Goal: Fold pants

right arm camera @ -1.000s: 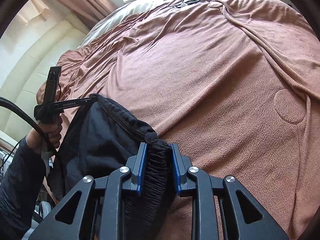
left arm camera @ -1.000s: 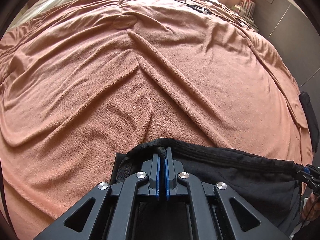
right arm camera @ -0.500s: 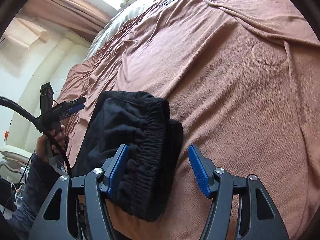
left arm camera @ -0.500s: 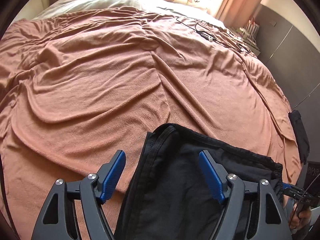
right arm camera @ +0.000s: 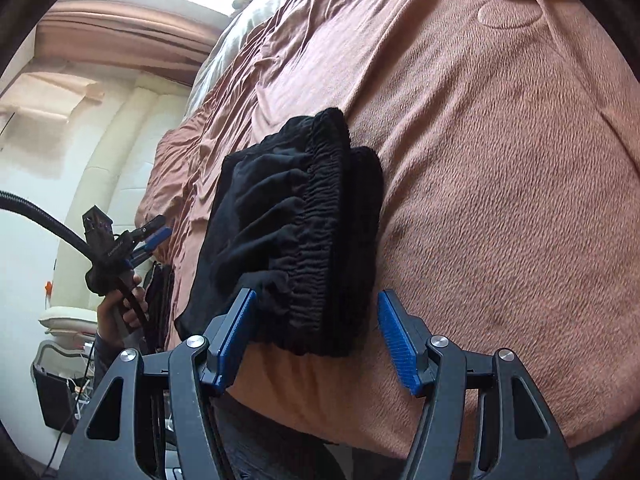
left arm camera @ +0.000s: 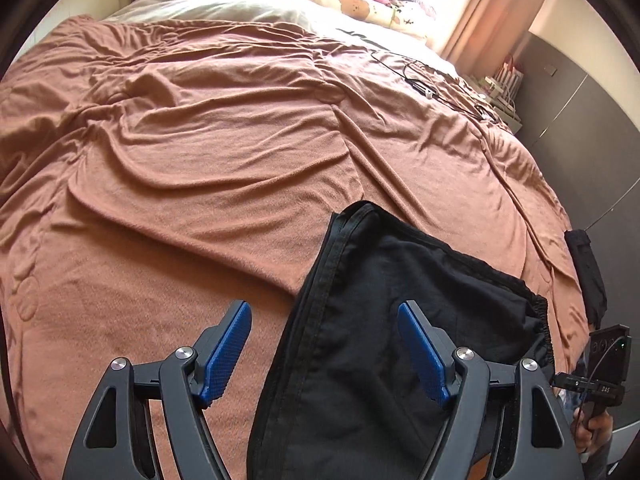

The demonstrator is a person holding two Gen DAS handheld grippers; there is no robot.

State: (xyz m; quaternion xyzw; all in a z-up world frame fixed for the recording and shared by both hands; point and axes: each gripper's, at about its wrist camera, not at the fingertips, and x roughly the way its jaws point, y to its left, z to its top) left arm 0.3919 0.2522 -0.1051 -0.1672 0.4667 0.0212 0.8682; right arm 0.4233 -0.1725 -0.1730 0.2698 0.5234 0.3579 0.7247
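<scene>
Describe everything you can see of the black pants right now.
The black pants lie folded into a compact stack near the edge of the brown blanket. Thin, matte fabric; the gathered elastic waistband faces the right gripper. Both it and the left gripper are open, gripping nothing.

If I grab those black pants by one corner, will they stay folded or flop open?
The black pants would probably flop open: the cloth looks thin and soft, sagging in wrinkles below the gathered waistband. They likely feel light, since the blanket barely dents under them. On that fuzzy blanket, a push might bunch them rather than slide them.
</scene>
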